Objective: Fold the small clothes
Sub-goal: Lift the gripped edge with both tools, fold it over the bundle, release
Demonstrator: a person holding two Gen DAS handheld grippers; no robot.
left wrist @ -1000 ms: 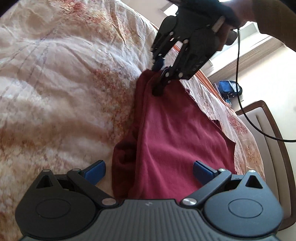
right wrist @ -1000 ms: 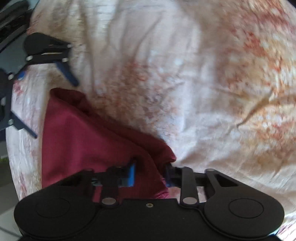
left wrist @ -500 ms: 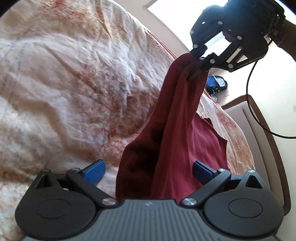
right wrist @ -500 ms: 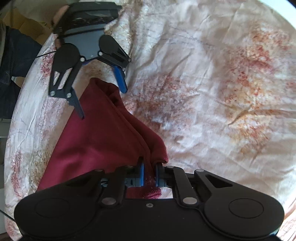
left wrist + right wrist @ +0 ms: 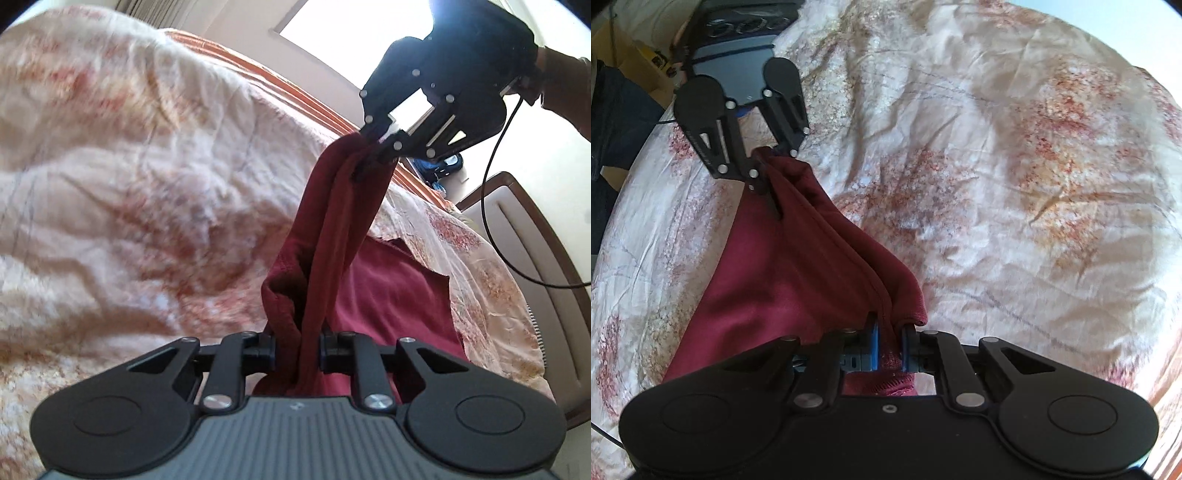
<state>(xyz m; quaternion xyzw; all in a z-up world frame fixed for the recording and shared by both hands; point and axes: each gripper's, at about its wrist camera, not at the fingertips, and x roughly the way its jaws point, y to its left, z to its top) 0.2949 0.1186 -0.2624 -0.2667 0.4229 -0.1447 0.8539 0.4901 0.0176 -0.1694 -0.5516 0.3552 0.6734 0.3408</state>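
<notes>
A dark red garment (image 5: 391, 295) lies partly on a floral bedspread (image 5: 129, 206) and is lifted along one edge. My left gripper (image 5: 297, 349) is shut on the near end of that edge. My right gripper (image 5: 373, 146) is shut on the far end and holds it higher. In the right wrist view the garment (image 5: 783, 266) hangs as a stretched fold between my right gripper (image 5: 888, 343) and my left gripper (image 5: 762, 166). The rest of the cloth drapes down onto the bedspread (image 5: 1015, 177).
A wooden headboard or chair frame (image 5: 532, 236) stands at the right of the bed. A blue bag (image 5: 443, 166) sits beyond the bed. A black cable (image 5: 495, 206) hangs from the right gripper. Dark items and a cardboard box (image 5: 624, 62) lie off the bed's left side.
My left gripper went from open around the garment's near edge to shut on it. My right gripper, shut on the far edge, rose and pulled the fold taut.
</notes>
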